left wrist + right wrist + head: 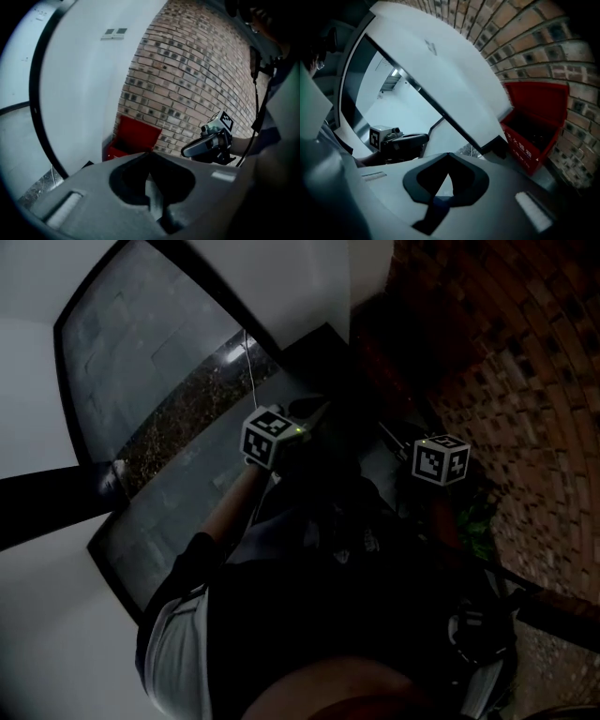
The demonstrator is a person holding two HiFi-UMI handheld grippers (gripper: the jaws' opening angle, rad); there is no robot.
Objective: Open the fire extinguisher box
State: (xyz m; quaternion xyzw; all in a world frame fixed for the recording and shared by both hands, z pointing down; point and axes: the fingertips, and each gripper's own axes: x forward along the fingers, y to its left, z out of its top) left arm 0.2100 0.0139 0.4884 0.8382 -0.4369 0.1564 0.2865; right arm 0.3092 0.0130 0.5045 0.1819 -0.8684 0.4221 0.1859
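— Where do we have the fire extinguisher box (135, 137)?

— Ahead of both, well apart, against the brick wall (197, 75). It sits slightly left of the left gripper (150, 157) and off to the right of the right gripper (449, 157). Its lid stands up.

— Why are we gripping nothing?

— We judge the opening done, so we hold both pairs of jaws pressed together, empty, side by side.

With the right gripper (448, 159) showing its jaws together and empty, the red fire extinguisher box (534, 136) stands open against the brick wall (562, 56), the left gripper (417, 139) at left.
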